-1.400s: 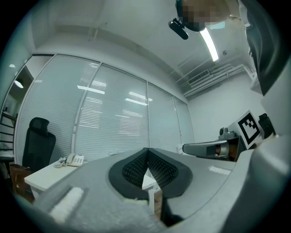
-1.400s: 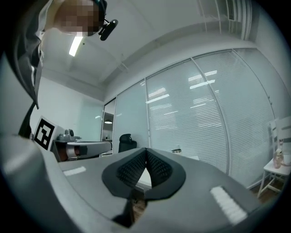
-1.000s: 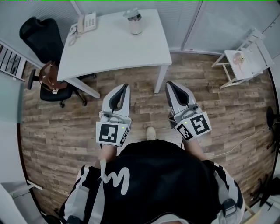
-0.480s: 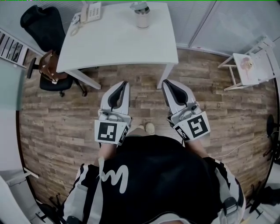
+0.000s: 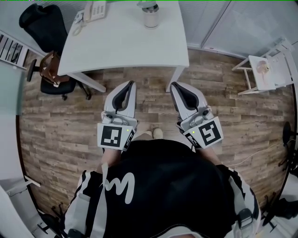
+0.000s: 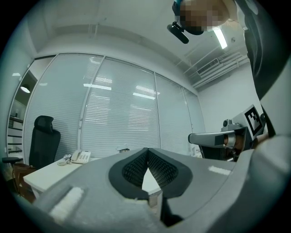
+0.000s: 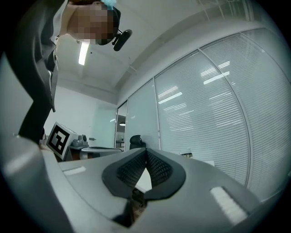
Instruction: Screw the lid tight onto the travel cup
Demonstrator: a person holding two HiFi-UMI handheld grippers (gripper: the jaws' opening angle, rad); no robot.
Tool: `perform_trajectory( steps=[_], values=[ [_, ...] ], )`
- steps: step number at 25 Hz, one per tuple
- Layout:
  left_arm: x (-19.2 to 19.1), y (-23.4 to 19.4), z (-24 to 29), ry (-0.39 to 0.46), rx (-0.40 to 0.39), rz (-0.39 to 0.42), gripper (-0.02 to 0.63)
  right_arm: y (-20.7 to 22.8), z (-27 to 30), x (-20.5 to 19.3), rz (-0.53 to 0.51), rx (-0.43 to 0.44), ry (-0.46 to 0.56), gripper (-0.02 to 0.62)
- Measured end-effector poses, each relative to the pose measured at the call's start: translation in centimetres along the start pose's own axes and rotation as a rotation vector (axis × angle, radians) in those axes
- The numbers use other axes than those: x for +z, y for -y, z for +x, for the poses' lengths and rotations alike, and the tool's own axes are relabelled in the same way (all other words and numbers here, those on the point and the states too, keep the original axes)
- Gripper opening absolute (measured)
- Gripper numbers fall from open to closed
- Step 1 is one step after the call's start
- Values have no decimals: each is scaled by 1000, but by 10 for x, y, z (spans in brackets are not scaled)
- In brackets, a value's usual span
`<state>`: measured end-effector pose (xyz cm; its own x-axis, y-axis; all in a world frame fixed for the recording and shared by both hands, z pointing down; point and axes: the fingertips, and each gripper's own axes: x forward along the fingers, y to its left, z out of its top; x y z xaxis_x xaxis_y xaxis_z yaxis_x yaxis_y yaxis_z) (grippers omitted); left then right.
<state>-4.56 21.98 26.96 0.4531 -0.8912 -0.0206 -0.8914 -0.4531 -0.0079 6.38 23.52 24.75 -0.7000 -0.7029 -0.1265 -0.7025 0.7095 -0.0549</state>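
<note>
The travel cup (image 5: 150,17), pale with a dark lid on top, stands at the far edge of the white table (image 5: 125,46). Both grippers hang over the wood floor, short of the table's near edge and well apart from the cup. My left gripper (image 5: 130,85) is shut with nothing in it, and so is my right gripper (image 5: 173,86). In the left gripper view the ribbed pads (image 6: 157,166) meet at the tip, and the cup (image 6: 122,149) is a small shape beyond them. In the right gripper view the cup (image 7: 186,154) shows small to the right of the shut jaws.
A desk phone (image 5: 94,9) sits at the table's far left corner. A black office chair (image 5: 39,23) and a stool with a brown bag (image 5: 49,69) stand left of the table. A small white stand (image 5: 267,69) is at the right. Glass walls with blinds lie behind the table.
The table and cup have slid up the head view as the person stepped closer. Both shut grippers have come nearer the table's front edge.
</note>
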Motion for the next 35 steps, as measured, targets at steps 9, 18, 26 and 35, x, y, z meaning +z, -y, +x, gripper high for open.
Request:
perform_trajectory(
  steps=[9, 18, 26, 35],
  values=[
    [-7, 10, 5, -14, 17, -21, 2, 9, -2, -10, 39, 30, -24, -2],
    [-14, -2, 26, -19, 17, -29, 2, 24, 15, -13, 20, 27, -24, -2],
    [-15, -18, 77, -6, -26, -19, 2, 65, 44, -11, -1, -17, -18, -2],
    [-14, -68, 142, 2, -49, -38, 2, 106, 110, -18, 5, -30, -17, -2]
  ],
)
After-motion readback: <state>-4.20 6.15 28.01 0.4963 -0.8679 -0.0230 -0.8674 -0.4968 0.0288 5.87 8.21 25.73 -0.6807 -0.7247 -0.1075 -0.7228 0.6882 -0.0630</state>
